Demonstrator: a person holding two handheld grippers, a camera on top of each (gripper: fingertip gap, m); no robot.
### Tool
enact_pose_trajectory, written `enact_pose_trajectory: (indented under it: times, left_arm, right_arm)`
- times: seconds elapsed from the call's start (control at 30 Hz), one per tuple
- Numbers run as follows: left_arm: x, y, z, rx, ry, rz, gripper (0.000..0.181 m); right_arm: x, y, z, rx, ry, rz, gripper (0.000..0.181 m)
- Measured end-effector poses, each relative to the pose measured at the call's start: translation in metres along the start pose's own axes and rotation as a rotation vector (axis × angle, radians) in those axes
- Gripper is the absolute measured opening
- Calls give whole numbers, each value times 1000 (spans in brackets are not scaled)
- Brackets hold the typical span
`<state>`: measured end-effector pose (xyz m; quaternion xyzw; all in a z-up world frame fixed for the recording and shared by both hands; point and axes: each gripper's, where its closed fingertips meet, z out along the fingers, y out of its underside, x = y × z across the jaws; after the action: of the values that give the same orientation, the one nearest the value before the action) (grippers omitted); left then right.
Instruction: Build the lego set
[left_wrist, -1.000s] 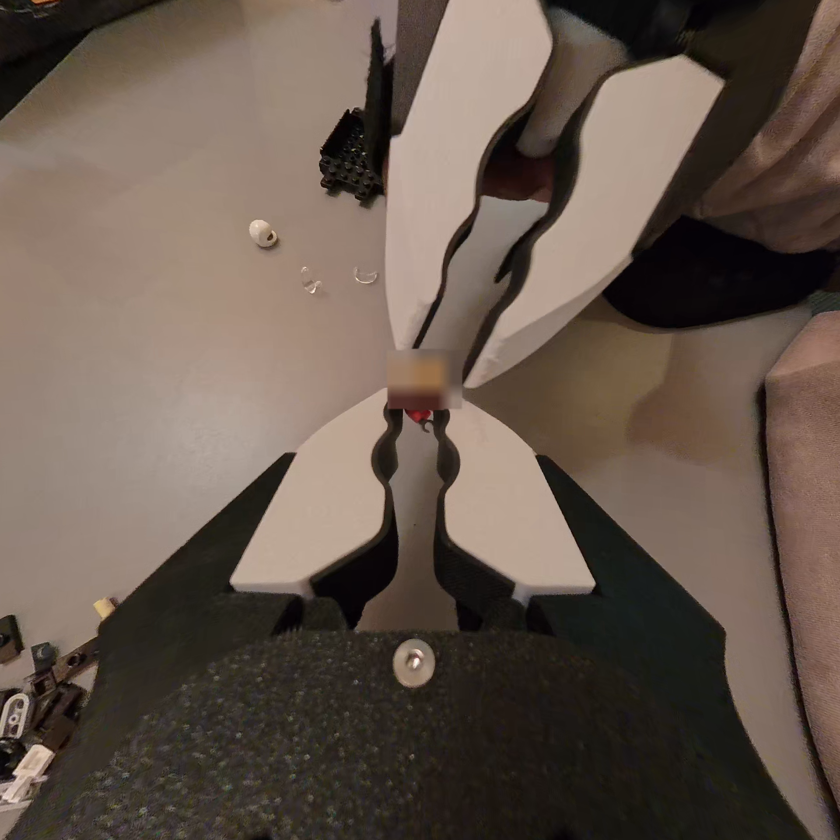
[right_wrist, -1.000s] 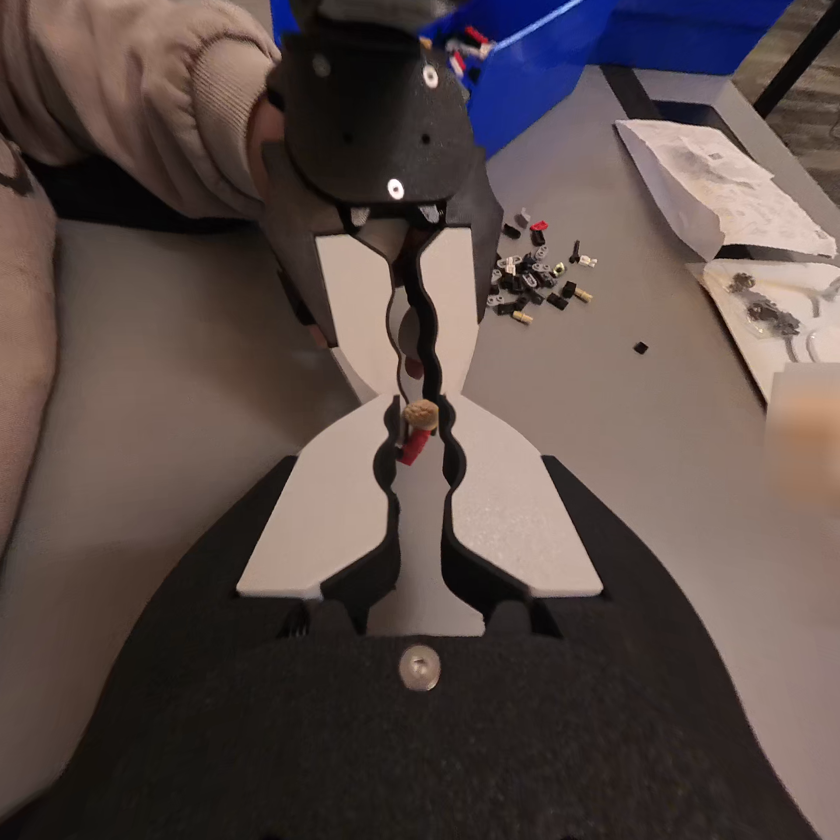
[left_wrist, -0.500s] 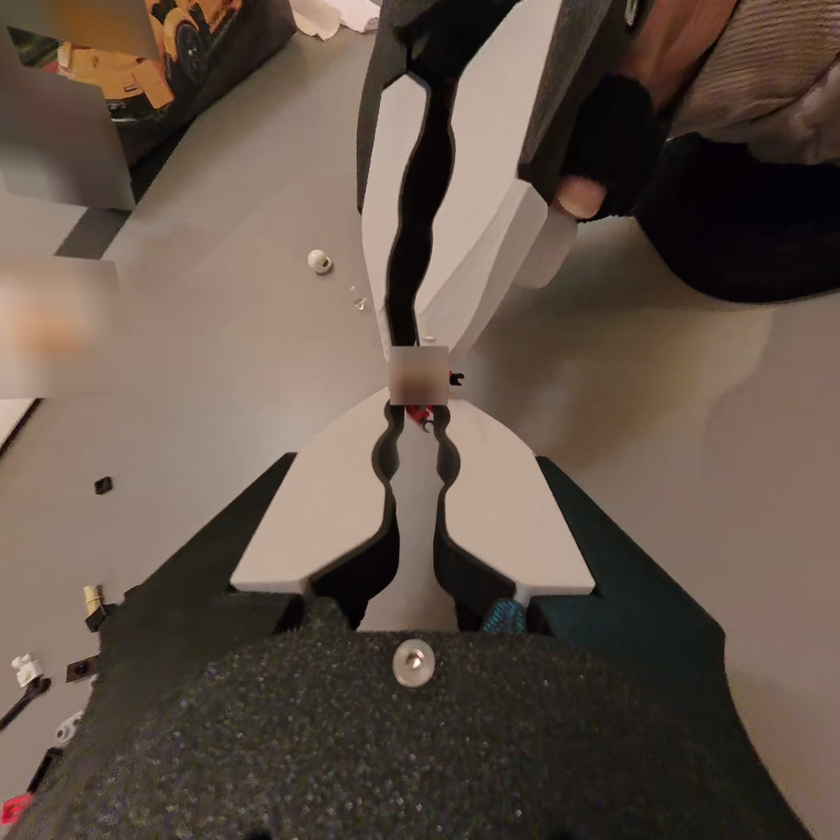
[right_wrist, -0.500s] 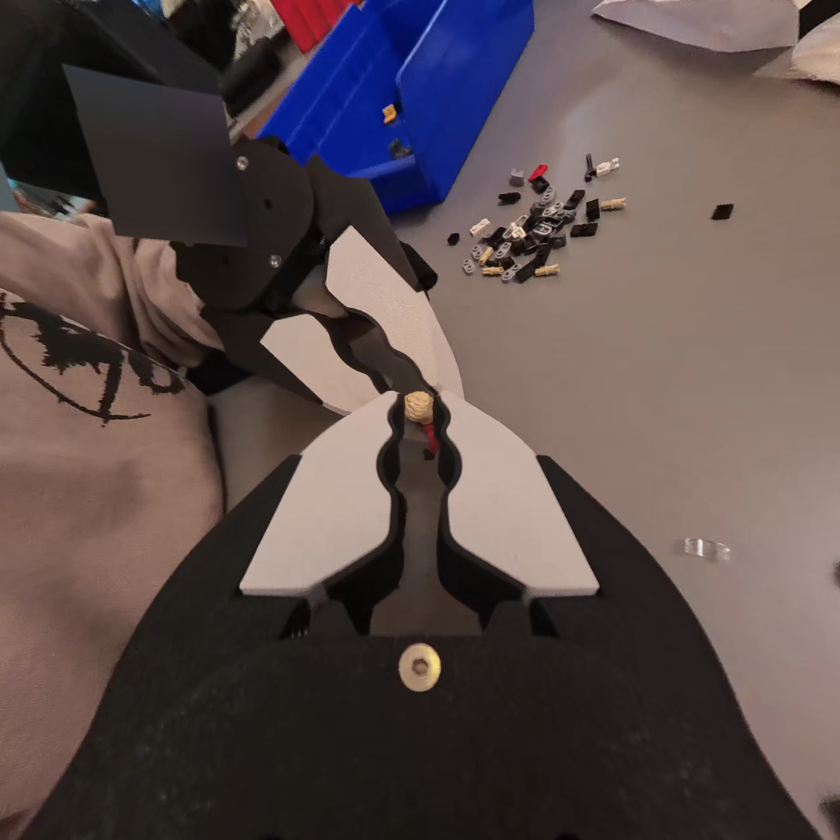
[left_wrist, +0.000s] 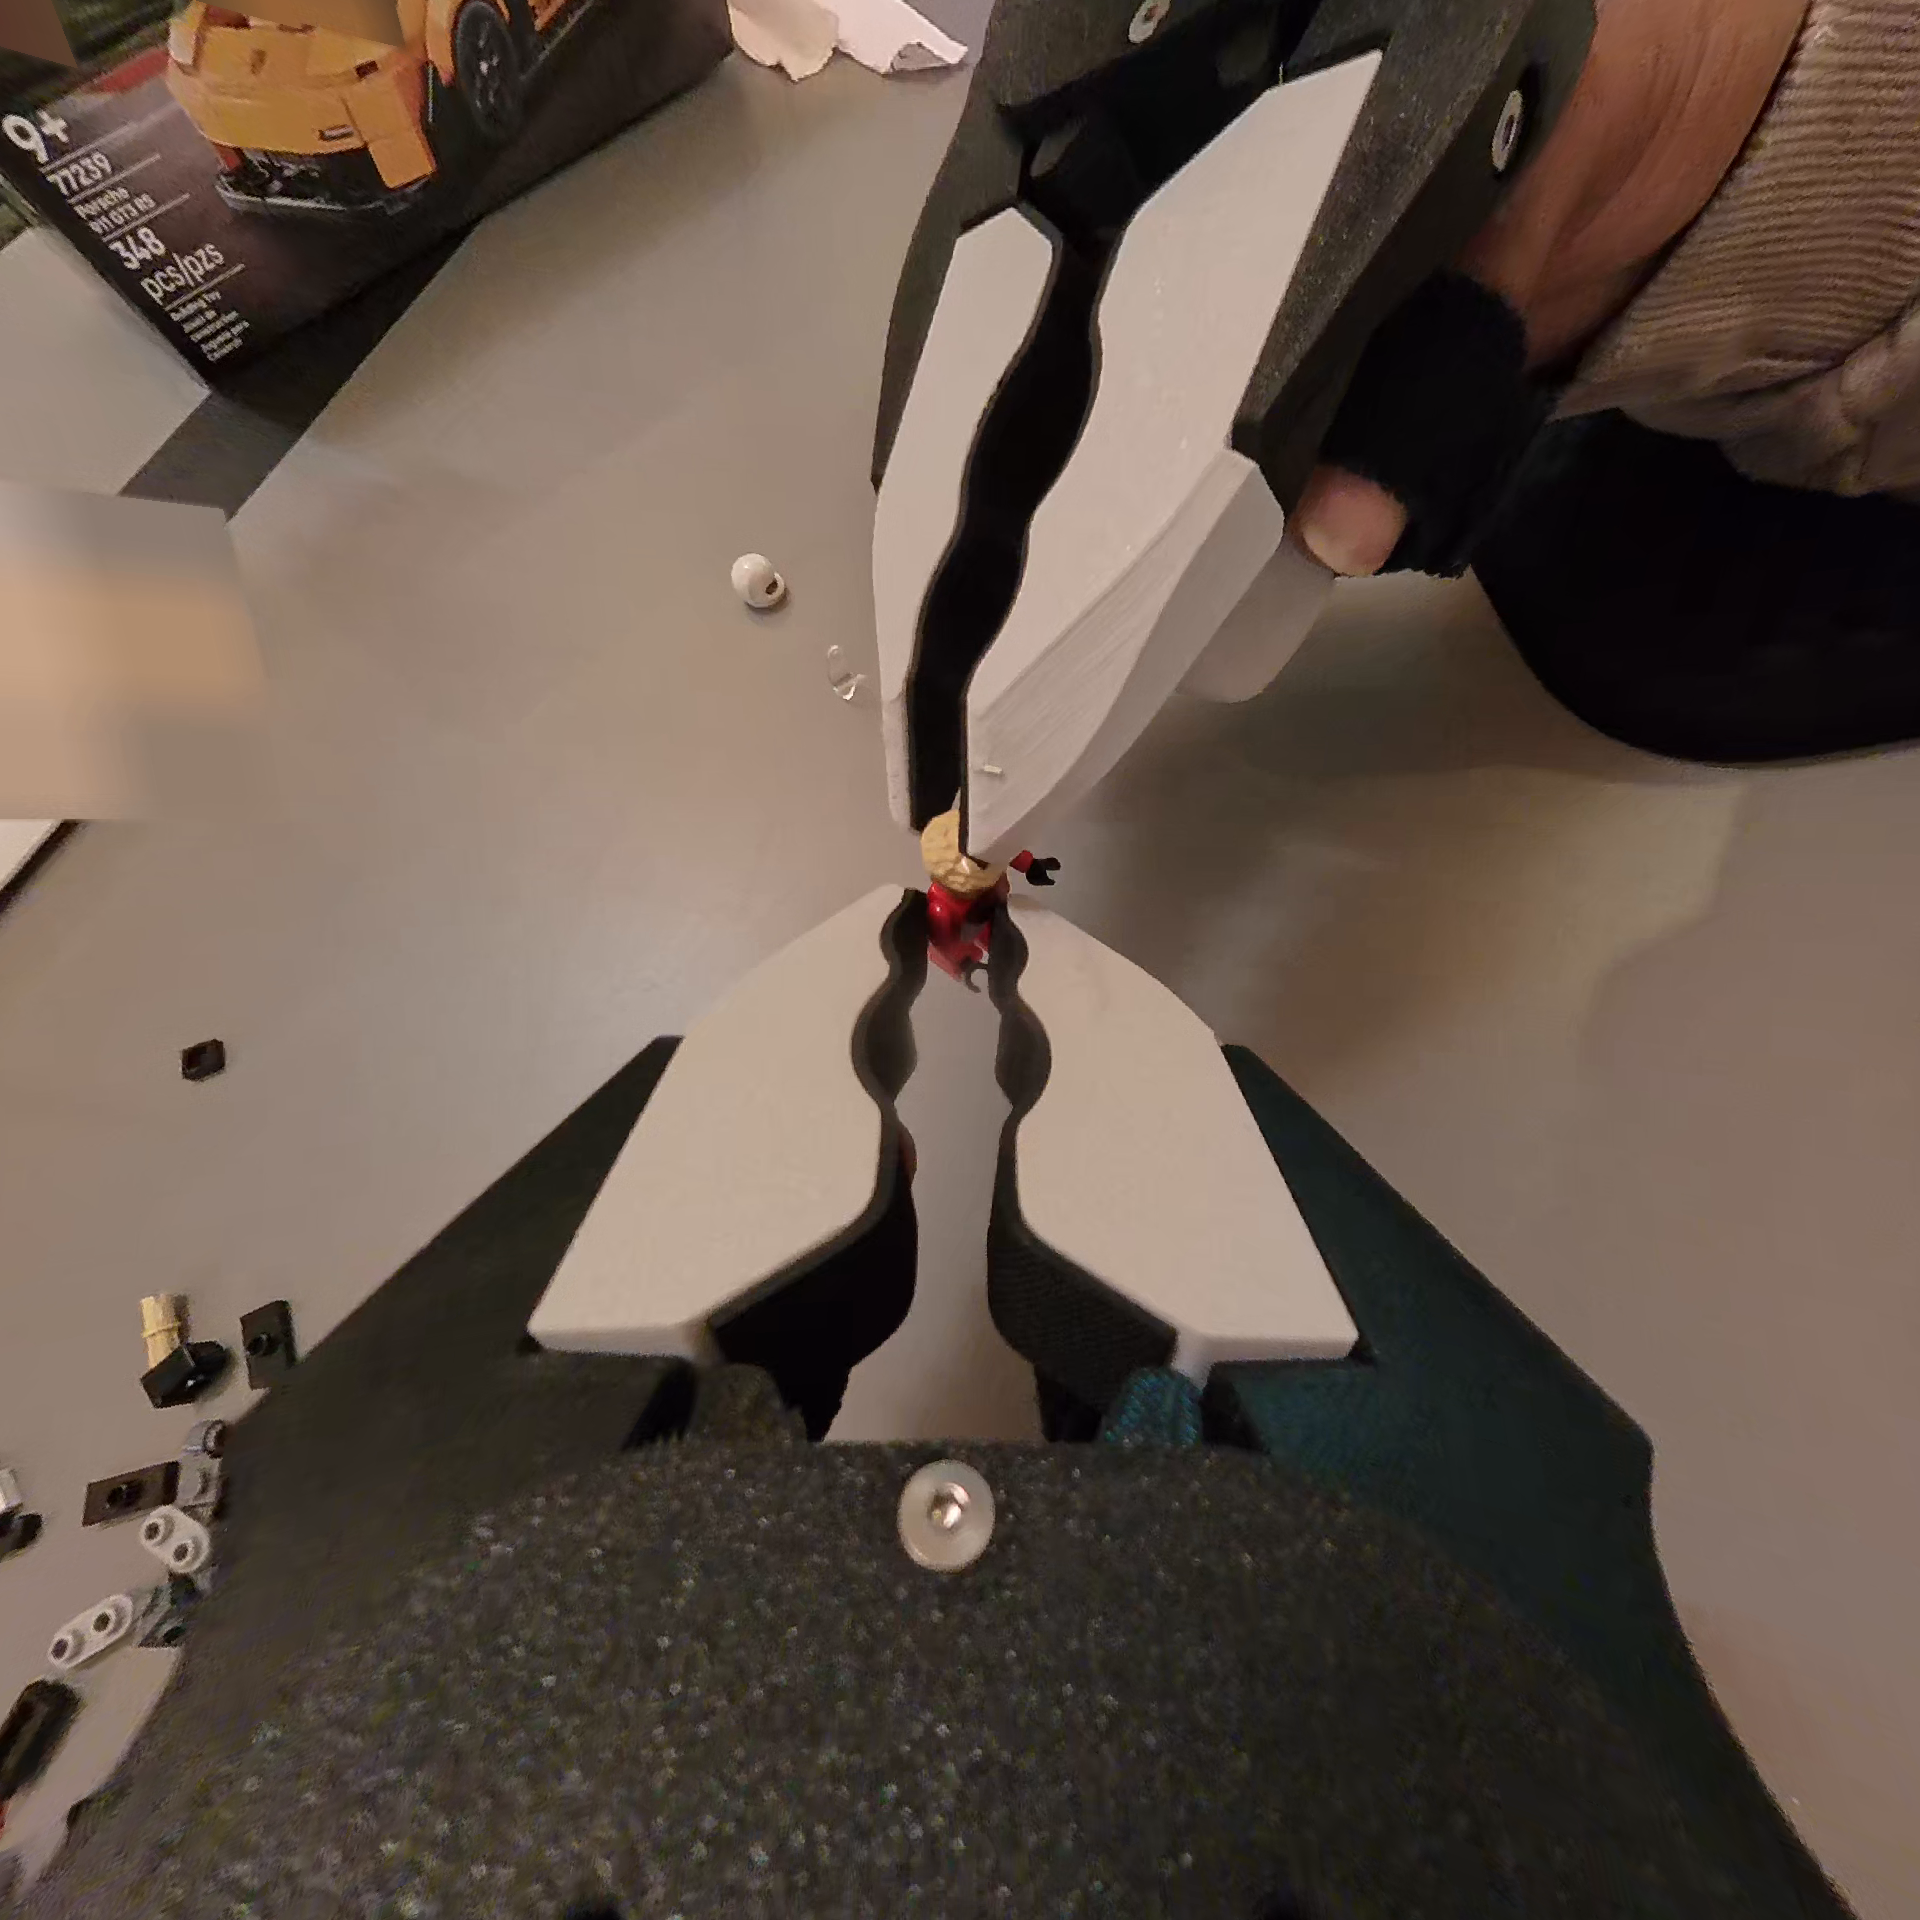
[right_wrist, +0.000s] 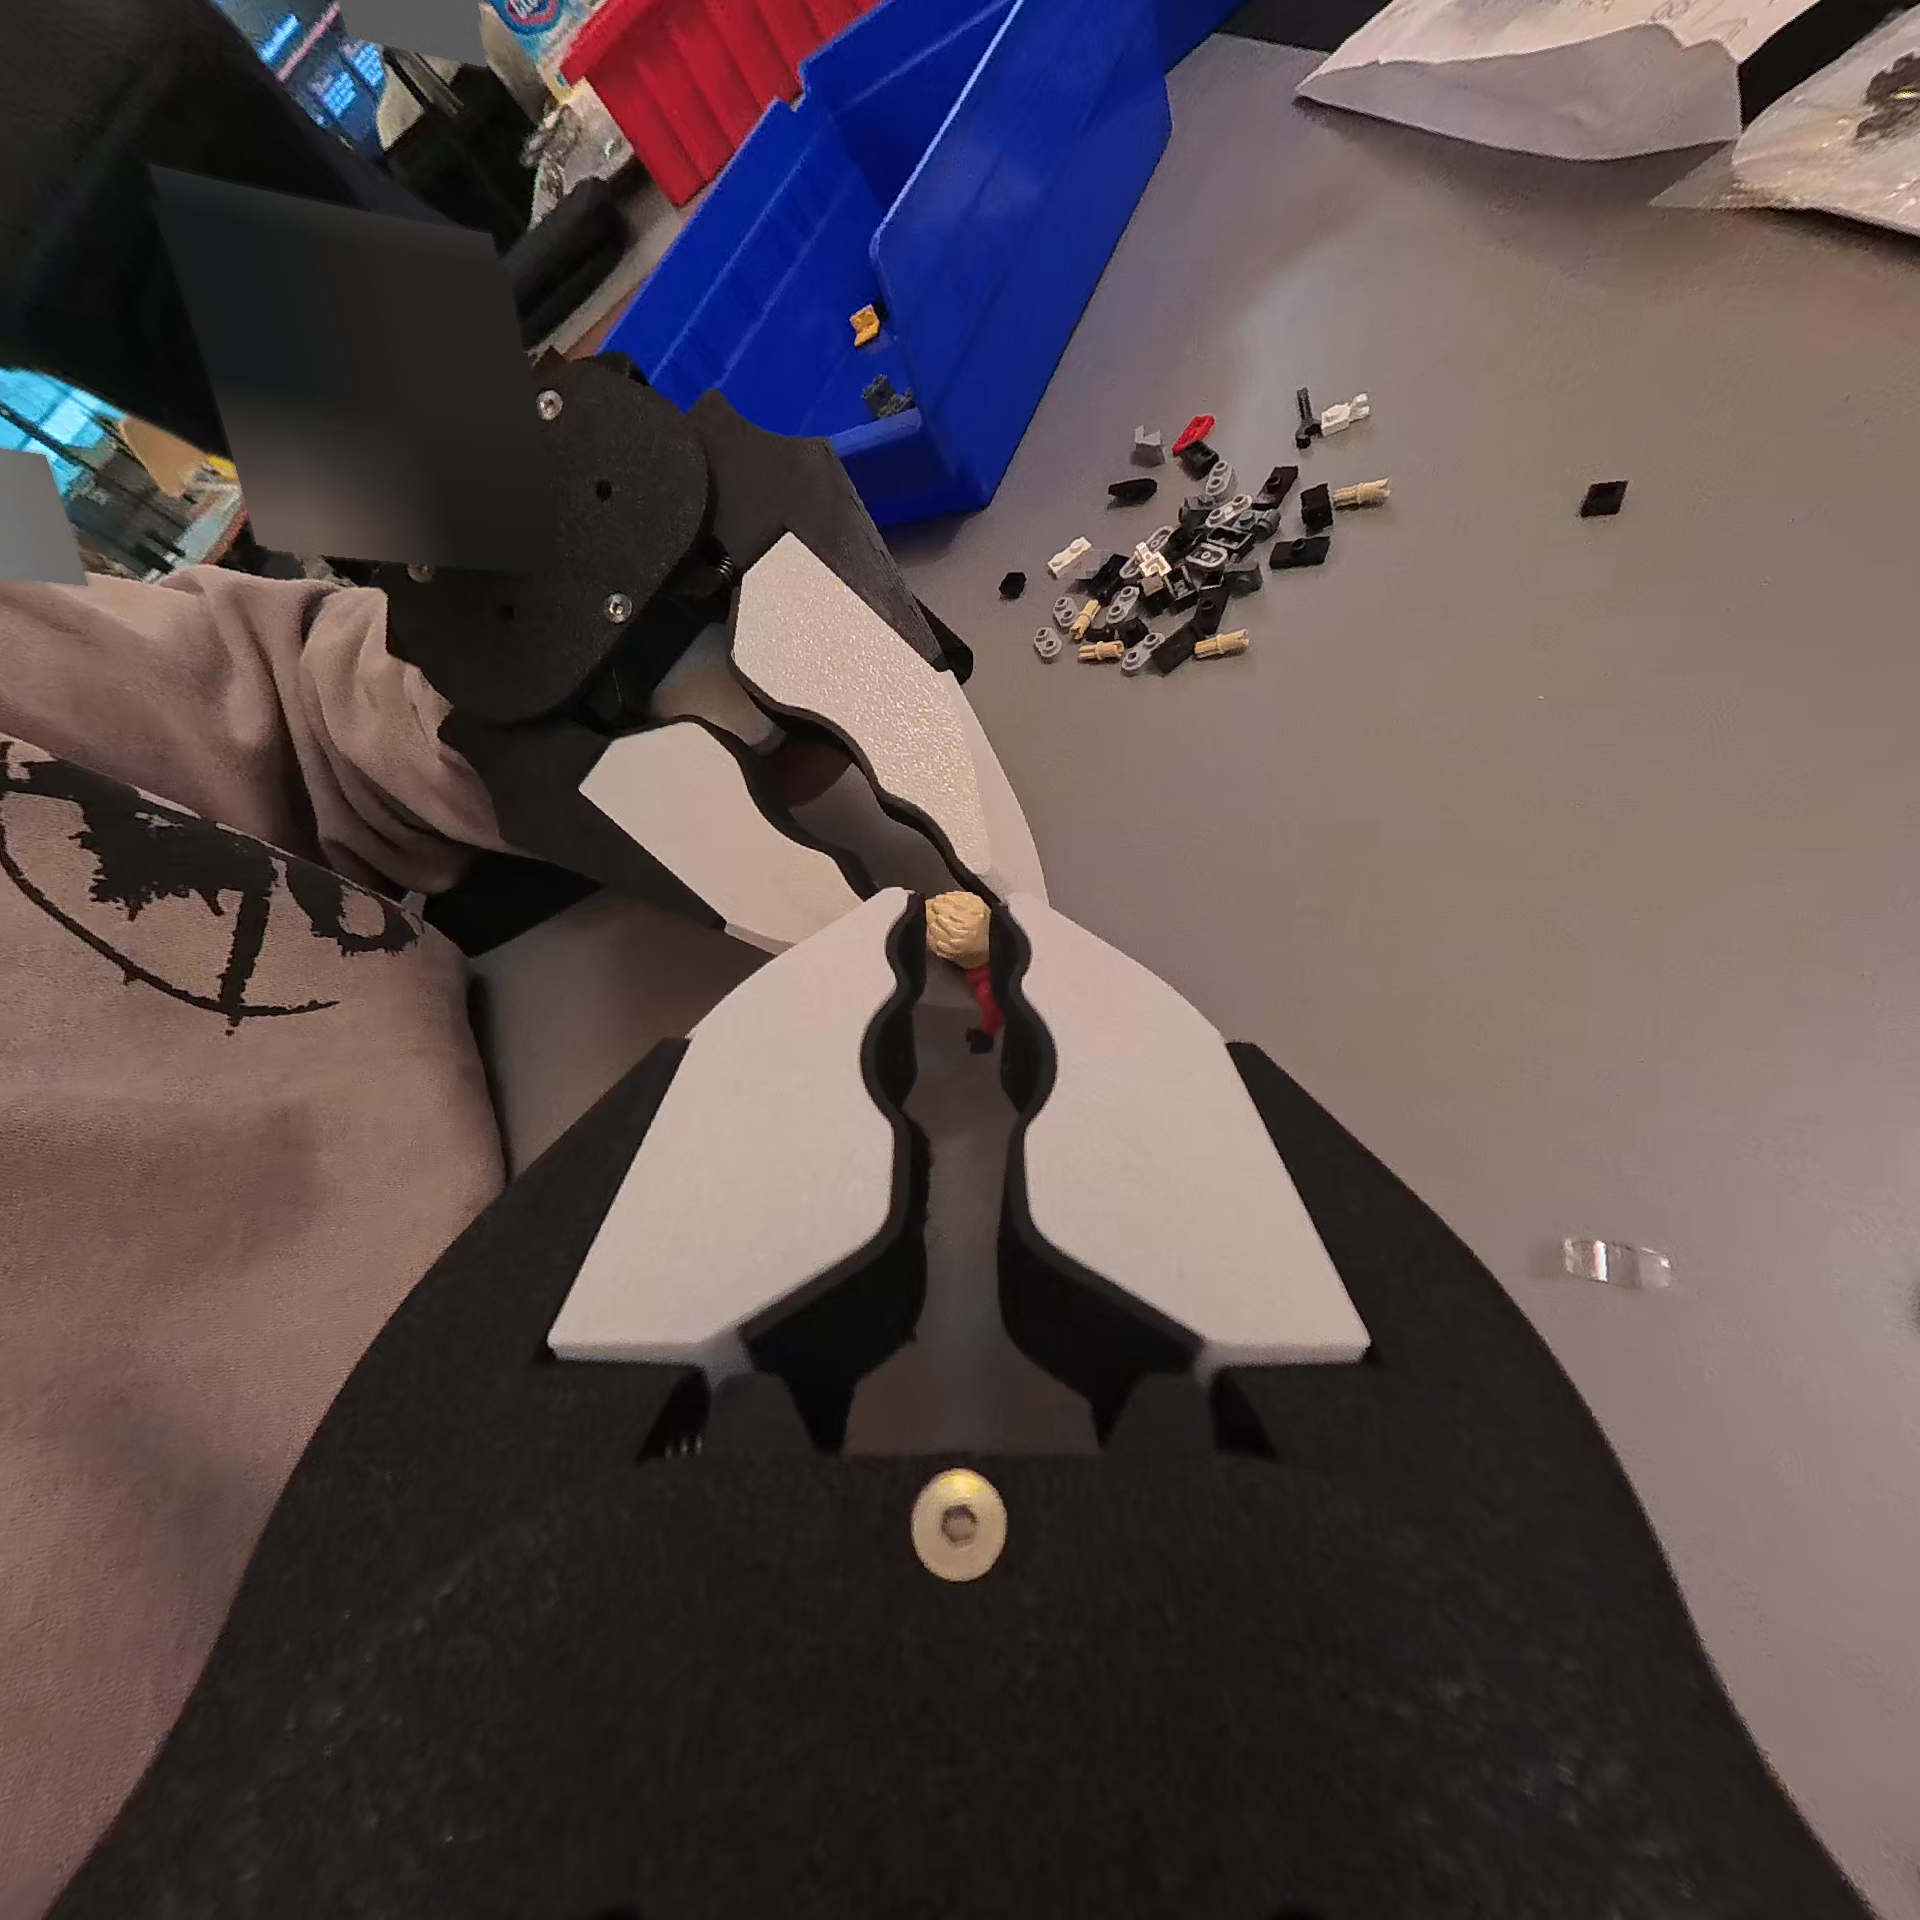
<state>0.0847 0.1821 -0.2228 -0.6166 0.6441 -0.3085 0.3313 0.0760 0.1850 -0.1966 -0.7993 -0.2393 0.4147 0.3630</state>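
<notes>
A small red minifigure (left_wrist: 956, 928) with a tan hair piece (left_wrist: 951, 850) on top is held between both grippers above the grey table (left_wrist: 520, 831). My left gripper (left_wrist: 956, 925) is shut on its red body. My right gripper (right_wrist: 961, 920) is shut on the tan hair piece (right_wrist: 956, 925). The red body (right_wrist: 983, 995) hangs just behind it. In the left wrist view the right gripper (left_wrist: 938, 821) comes in from above, tip to tip with mine. In the right wrist view the left gripper (right_wrist: 992, 888) comes in from the upper left.
A lego box (left_wrist: 312, 156) stands far left. A white round piece (left_wrist: 756, 579), a clear piece (left_wrist: 844, 670) and loose small parts (left_wrist: 156, 1455) lie on the table. A parts pile (right_wrist: 1195, 551), a blue bin (right_wrist: 935, 260), paper bags (right_wrist: 1538, 83) and the person's sweatshirt (right_wrist: 208, 1143) also show. My left and right fingertips are right by each other.
Both grippers have stayed shut on the minifigure and have swung and rolled together. The lego box has come into the left view and the blue bin has moved closer in the right view.
</notes>
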Motion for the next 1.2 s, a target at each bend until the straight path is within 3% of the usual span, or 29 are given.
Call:
enact_pose_trajectory:
  times: [0.23, 0.47, 0.53, 0.7, 0.9, 1.0, 1.2]
  left_arm:
    - [3, -1, -3, 6, 103, -91, 12]
    - [3, -1, -7, 3, 127, -95, 12]
    - [5, 0, -9, -7, 157, -112, 12]
    - [10, 3, -20, -44, 300, -203, 12]
    - [15, -2, -41, -52, 474, -305, 12]
    - [24, -3, -46, -67, 555, -335, 12]
    - [33, -4, -50, -71, 610, -345, 12]
  right_arm:
    - [-2, -5, 0, 50, -38, 48, 11]
    - [-11, -24, -15, 147, -39, -92, 21]
    - [-11, -24, -18, 143, 18, -258, 23]
    - [-23, -6, -11, 14, 211, -849, 50]
    - [-30, 4, 18, -64, 330, -1197, 88]
    - [-30, 5, 27, -71, 344, -1260, 87]
    - [-39, 6, 29, -29, 328, -1285, 62]
